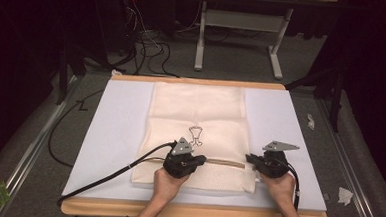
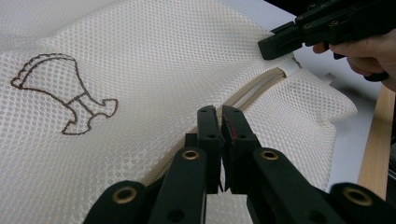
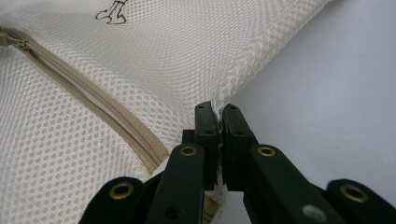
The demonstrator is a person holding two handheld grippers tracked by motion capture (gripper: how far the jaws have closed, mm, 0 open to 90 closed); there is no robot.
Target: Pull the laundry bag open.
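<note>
Cream mesh laundry bag (image 1: 195, 133) flat on the white table pad (image 1: 117, 134); left gripper (image 2: 219, 119) pinching at its zipper (image 2: 254, 91), right gripper (image 3: 217, 116) clamping its side seam — risk of mesh snagging or bunching, zipper jamming, from uneven pulling.

Left gripper (image 2: 220, 116) low over cream mesh bag (image 2: 154, 60), jaws pressed together right on zipper line, closed on what looks like the zipper pull, though pull itself hidden between them. Beige zipper (image 2: 259, 88) runs from jaws up and right toward bag's far edge. Brown stitched emblem (image 2: 65, 93) on mesh, off to left. Right gripper (image 2: 299, 35) at top right, tip touching white tab at zipper's end; hand (image 2: 369, 51) behind it. Wooden table edge (image 2: 376, 140) at right.
</note>
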